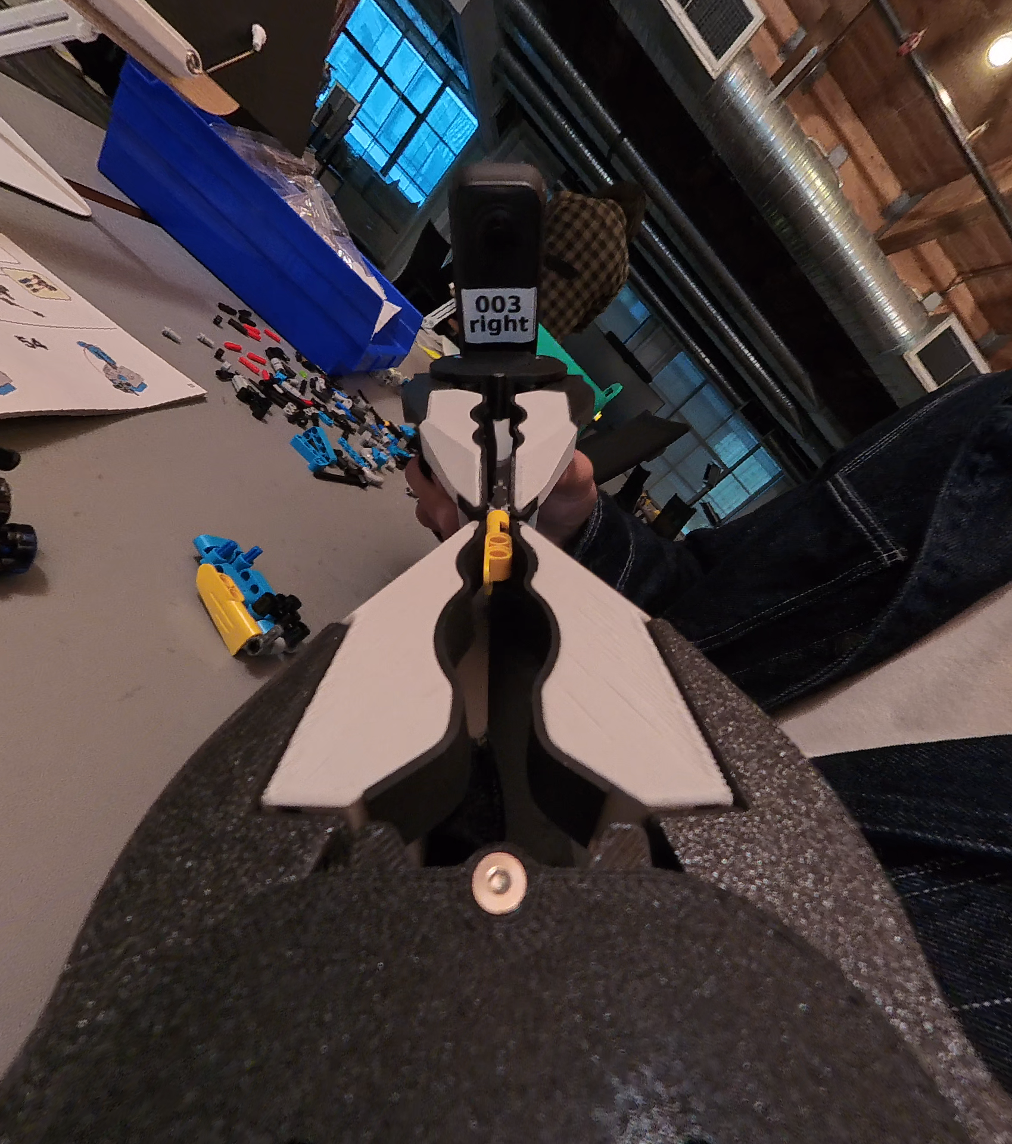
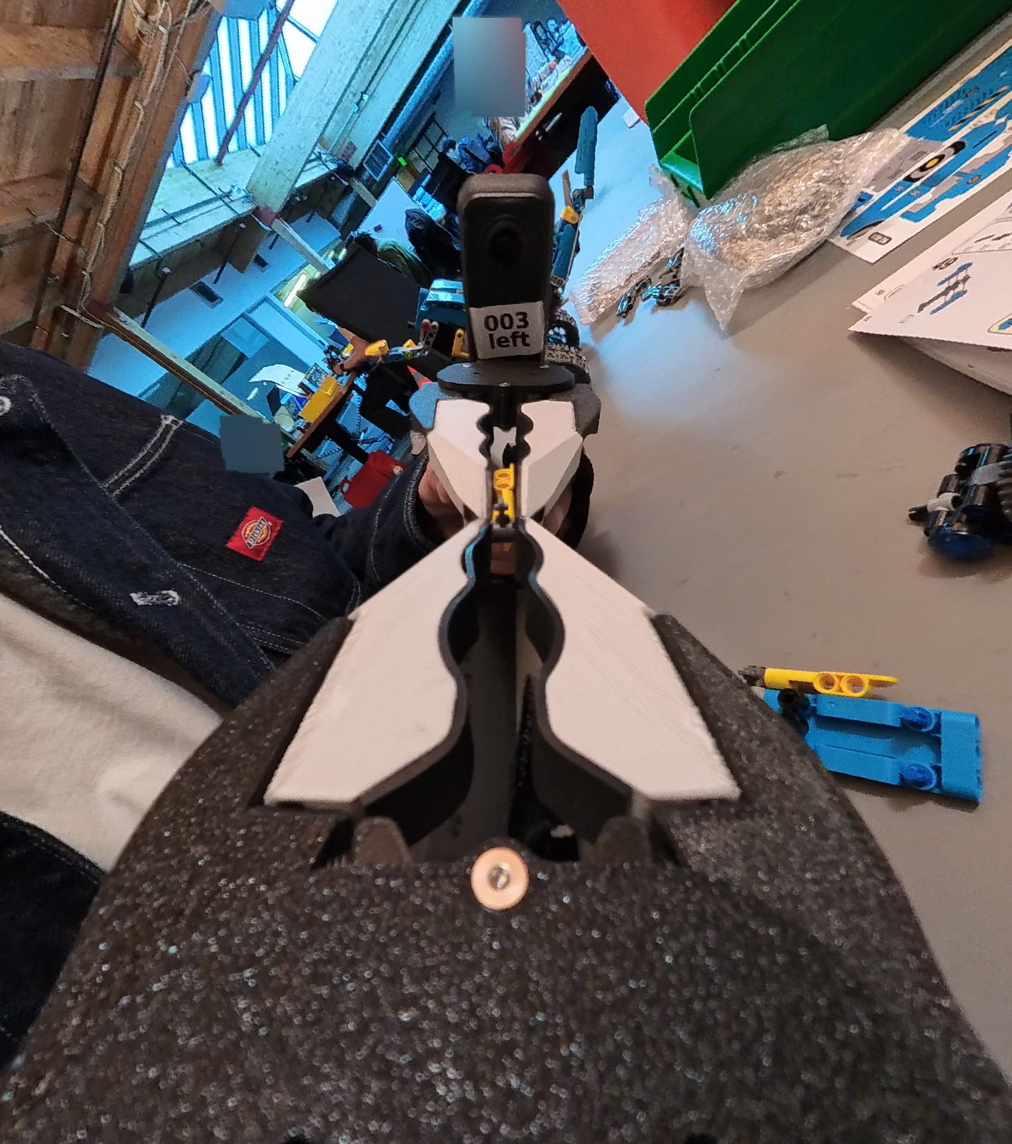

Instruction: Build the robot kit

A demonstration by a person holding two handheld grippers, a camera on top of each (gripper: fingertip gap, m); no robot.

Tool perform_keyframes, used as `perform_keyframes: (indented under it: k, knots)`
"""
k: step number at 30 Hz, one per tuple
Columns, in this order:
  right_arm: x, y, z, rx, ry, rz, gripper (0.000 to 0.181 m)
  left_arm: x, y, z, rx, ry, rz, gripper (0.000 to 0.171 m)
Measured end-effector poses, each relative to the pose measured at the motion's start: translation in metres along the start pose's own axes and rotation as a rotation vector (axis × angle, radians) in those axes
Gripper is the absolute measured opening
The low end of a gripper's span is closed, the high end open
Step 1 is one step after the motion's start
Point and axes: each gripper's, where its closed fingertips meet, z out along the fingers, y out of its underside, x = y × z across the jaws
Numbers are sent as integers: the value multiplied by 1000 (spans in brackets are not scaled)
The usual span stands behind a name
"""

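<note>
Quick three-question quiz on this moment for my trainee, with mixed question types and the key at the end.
1. True or false: the left claw is shut on a yellow piece.
2. In the left wrist view, which bin stands behind the pile of loose parts? A red, B blue, C grey.
3. In the right wrist view, what lies on the table nearest the right claw?

Key
1. True.
2. B, the blue bin.
3. A blue-and-yellow assembly.
</note>
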Motion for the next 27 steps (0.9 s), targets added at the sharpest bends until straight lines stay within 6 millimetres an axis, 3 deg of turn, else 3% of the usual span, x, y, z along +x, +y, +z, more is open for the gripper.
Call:
perform_keyframes:
  k: [7,9,13,27]
  knots:
    - [-1,2,2,20,-44,38,4,0,2,0,-8,-28,54,5]
    - [9,3,2,4,-1,50,5,-9,2,0,-10,-80,54,6]
    - [4,-6,1,36,-38,8,7,-4,-5,-1,17,-1,-11,6]
    - [5,1,-1,-16,-43,-33,6,-5,2,0,-9,-9,-5,6]
